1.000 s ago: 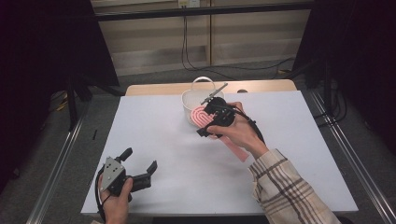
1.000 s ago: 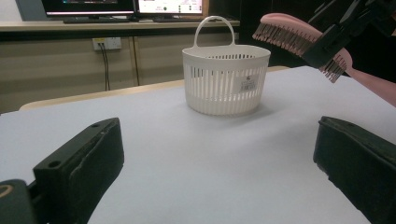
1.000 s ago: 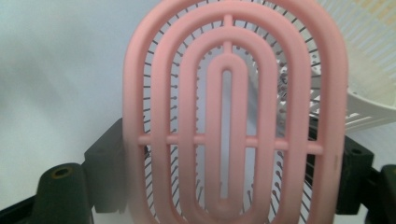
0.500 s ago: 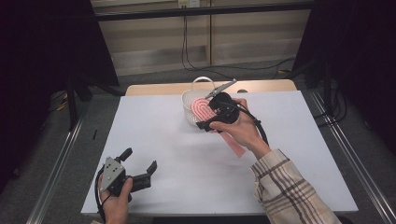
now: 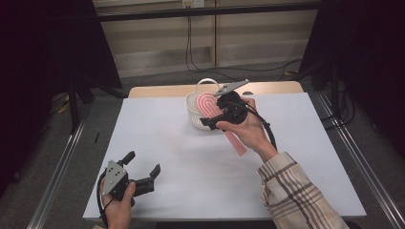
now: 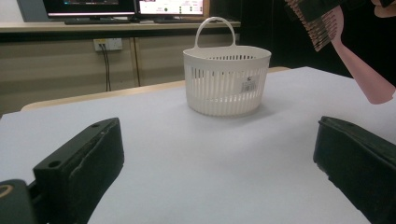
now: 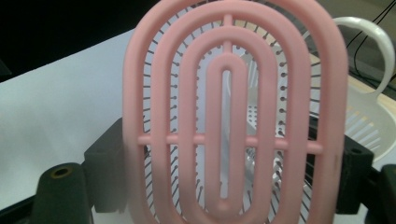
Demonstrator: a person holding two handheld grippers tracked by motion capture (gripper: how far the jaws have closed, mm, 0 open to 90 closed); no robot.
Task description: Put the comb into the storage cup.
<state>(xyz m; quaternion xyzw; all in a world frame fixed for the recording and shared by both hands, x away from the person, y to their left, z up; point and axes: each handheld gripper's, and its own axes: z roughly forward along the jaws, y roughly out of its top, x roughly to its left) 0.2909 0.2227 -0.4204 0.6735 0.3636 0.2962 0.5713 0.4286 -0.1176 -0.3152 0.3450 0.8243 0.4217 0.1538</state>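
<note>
At the near left corner of the white table (image 5: pixel 157 138), the left gripper (image 5: pixel 143 172) rests low in the person's left hand (image 5: pixel 118 206), its two black jaws standing wide apart with nothing but bare tabletop between them; the left gripper view looks out between those jaws across the table surface. Farther along, toward the middle of the far edge, a white slotted basket (image 5: pixel 195 113) with a looped handle stands upright on the table; in the left gripper view it sits alone, its small label facing the camera. Just to the right of the basket and partly over its rim, the right gripper (image 5: pixel 216 118) is held up in the person's right hand (image 5: pixel 249 129), and its jaws are clamped on the oval head of a pink hairbrush (image 5: pixel 210 102). The brush head, vented with concentric pink loops and dark bristles, hangs above the basket's opening, while the flat pink handle slants down and to the right beneath the hand. In the right gripper view the brush head stands upright between the two black jaws, the basket's white handle showing behind it. A plaid sleeve (image 5: pixel 296 191) covers the right forearm.
</note>
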